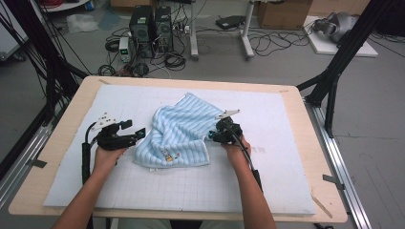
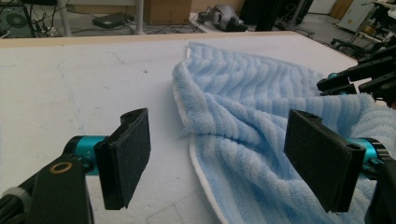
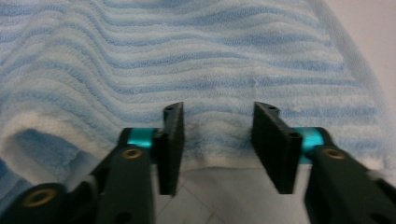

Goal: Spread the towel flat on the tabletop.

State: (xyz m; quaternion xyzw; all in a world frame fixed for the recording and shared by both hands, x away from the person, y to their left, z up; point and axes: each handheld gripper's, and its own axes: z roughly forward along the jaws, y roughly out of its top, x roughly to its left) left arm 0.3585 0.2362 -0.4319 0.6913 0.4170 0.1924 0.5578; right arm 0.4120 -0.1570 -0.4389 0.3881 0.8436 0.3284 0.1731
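Seen from above, a person's left claw rested on the white mat of the desk, jaws spread wide and empty, just beside the left edge of a rumpled blue striped towel lying mid-mat. The towel's long axis ran from near-left to far-right, and a small printed patch on its near edge was too small to read. At the towel's right edge the right claw sat closest, jaws parted around the hem without yet pinching it.
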